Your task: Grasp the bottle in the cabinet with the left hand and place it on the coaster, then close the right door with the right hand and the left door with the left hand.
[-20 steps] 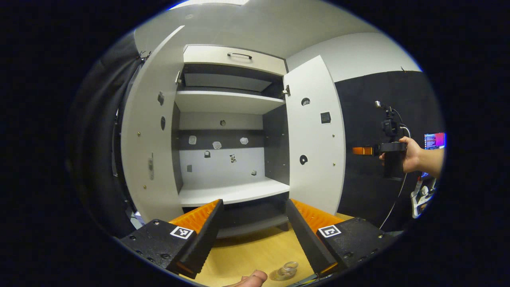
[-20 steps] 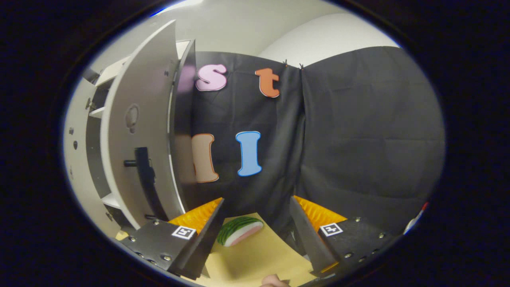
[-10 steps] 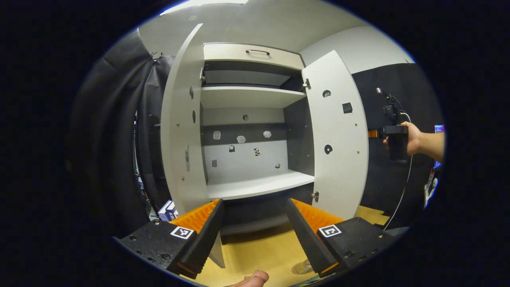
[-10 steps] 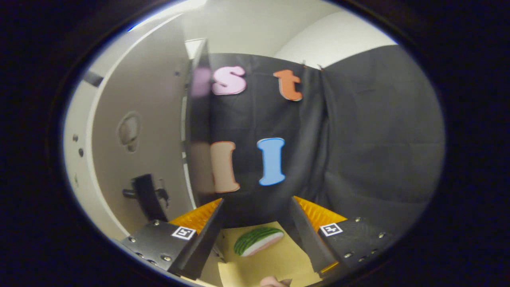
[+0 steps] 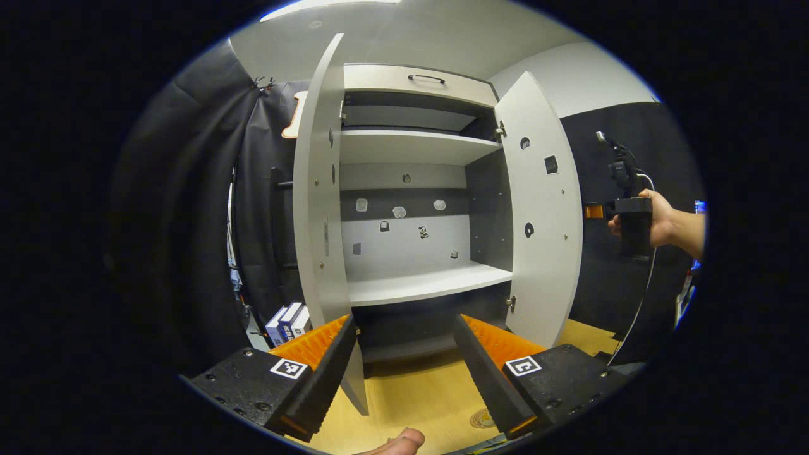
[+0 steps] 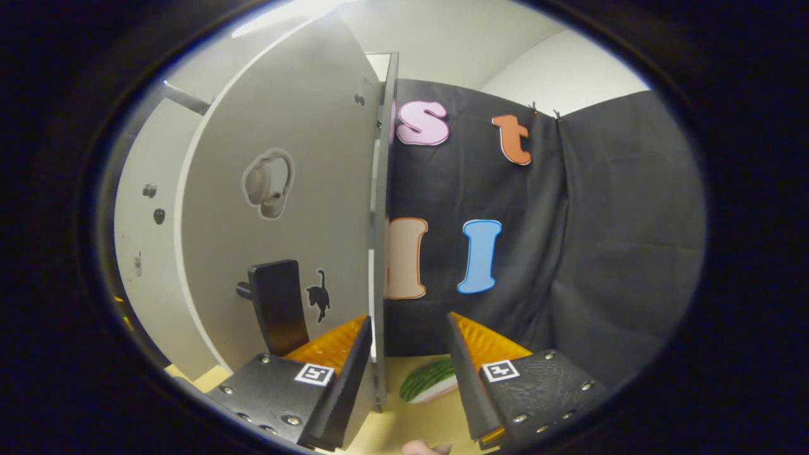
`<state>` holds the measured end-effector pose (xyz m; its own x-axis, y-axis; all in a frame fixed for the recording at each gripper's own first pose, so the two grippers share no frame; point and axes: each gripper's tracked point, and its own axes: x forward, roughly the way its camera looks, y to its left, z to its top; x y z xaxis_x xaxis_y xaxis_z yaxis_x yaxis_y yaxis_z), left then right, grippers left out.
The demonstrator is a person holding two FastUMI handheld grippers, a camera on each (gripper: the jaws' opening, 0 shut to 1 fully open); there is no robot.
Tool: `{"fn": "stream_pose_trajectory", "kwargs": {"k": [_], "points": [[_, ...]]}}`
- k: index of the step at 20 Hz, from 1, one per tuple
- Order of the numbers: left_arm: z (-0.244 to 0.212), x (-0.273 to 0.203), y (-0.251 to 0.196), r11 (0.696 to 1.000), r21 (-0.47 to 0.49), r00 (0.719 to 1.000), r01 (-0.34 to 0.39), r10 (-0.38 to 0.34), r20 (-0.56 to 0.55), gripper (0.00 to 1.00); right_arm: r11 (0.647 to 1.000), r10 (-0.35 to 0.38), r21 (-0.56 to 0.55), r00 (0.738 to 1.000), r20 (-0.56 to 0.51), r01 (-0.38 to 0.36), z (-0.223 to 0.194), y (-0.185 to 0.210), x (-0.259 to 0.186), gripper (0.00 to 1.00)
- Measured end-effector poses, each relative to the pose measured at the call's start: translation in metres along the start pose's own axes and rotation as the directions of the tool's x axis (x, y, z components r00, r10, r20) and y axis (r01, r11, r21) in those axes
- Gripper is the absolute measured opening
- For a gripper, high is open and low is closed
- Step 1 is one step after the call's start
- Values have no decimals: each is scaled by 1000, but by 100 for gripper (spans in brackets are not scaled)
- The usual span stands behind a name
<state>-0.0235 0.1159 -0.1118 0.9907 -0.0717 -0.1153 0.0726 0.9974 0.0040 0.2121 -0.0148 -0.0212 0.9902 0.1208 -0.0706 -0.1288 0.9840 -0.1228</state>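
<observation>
The cabinet (image 5: 417,189) stands with both doors open, and its shelves (image 5: 423,284) carry nothing. The left gripper (image 5: 404,360) hangs in front of it, low over the wooden tabletop (image 5: 417,398), with its jaws spread wide and nothing between them. Just beside its right finger a round coaster (image 5: 481,418) lies on the tabletop, partly hidden; I cannot see the bottle on it from here. The left door (image 5: 319,208) is seen nearly edge-on, and some small boxes (image 5: 287,321) stand behind it on the floor side.

The right gripper (image 6: 404,360) is at the outer side of the right door (image 6: 278,208). Its jaws are released, and the free edge of the door stands between the two fingers, close to the left one; whether they touch I cannot tell. A dark handle (image 6: 275,303) sticks out from this door. In the left gripper view a hand (image 5: 657,218) holds this gripper beside the right door. A watermelon slice toy (image 6: 430,379) lies on the tabletop behind the door edge.
</observation>
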Motion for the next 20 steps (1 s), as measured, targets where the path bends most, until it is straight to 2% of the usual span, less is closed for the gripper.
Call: {"fn": "stream_pose_trajectory", "kwargs": {"k": [4, 7, 11, 15, 20], "points": [[-6, -15, 2, 1000, -8, 1000, -15, 14, -17, 100, 1000, -26, 8, 1000, -1, 26, -1, 10, -4, 70], [-12, -19, 3, 1000, -23, 999, -19, 18, -29, 98, 1000, -22, 14, 1000, -6, 22, 0, 21, -2, 70], [-15, -25, 17, 999, -2, 998, -53, 53, -39, 98, 1000, -23, 10, 1000, -9, 23, 0, 31, -3, 70], [-18, -33, 29, 996, -13, 995, -86, 85, -50, 99, 999, -25, 33, 1000, -8, 25, 0, 32, -2, 70], [-21, -38, 46, 992, -27, 991, -125, 123, -51, 98, 999, -9, 35, 1000, -12, 10, -1, 53, 4, 70]]}}
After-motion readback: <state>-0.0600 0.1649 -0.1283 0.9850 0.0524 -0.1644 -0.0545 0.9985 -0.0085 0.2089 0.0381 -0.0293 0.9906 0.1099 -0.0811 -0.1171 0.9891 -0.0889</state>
